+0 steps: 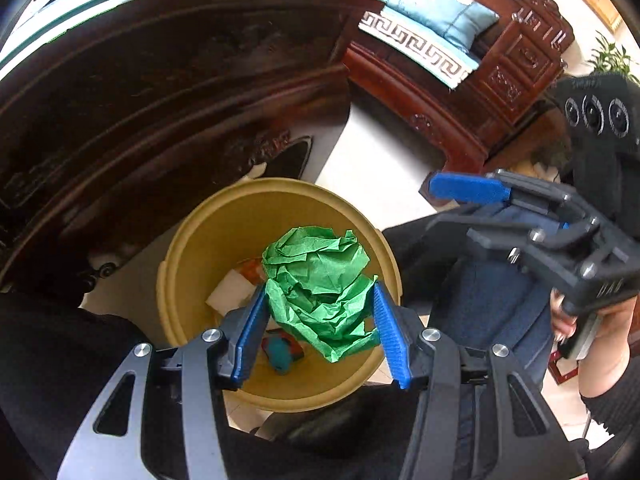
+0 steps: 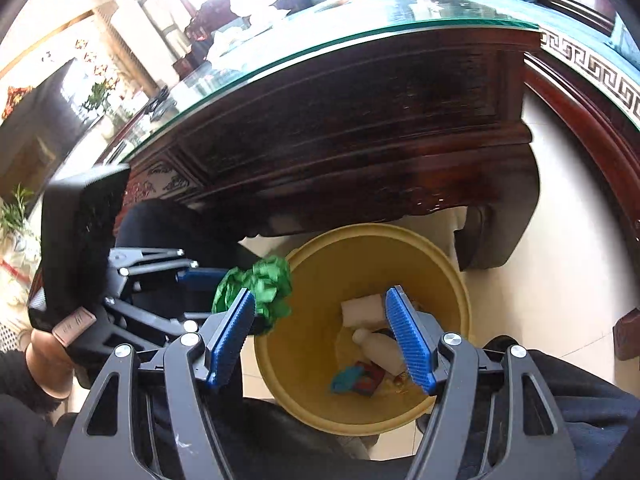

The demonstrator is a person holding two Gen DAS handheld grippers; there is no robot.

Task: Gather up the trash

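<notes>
My left gripper [image 1: 318,296] is shut on a crumpled ball of green paper [image 1: 320,284], which hangs over the mouth of a yellow bin [image 1: 180,264] on the floor. The same green paper [image 2: 260,284] shows at the bin's left rim in the right wrist view, held by the left gripper [image 2: 224,280]. My right gripper [image 2: 320,300] is open above the yellow bin [image 2: 460,280], with nothing between its blue pads. It appears from the side as the right gripper [image 1: 440,196] in the left wrist view. Inside the bin lie a white bottle [image 2: 380,348], white foam [image 2: 362,308] and small coloured scraps [image 2: 356,380].
A dark carved wooden table [image 2: 360,120] with a glass top stands just behind the bin. A wooden sofa [image 1: 460,92] with a blue cushion [image 1: 440,4] sits beyond on the pale tiled floor [image 1: 380,160]. A person's dark-clothed legs [image 1: 500,312] are beside the bin.
</notes>
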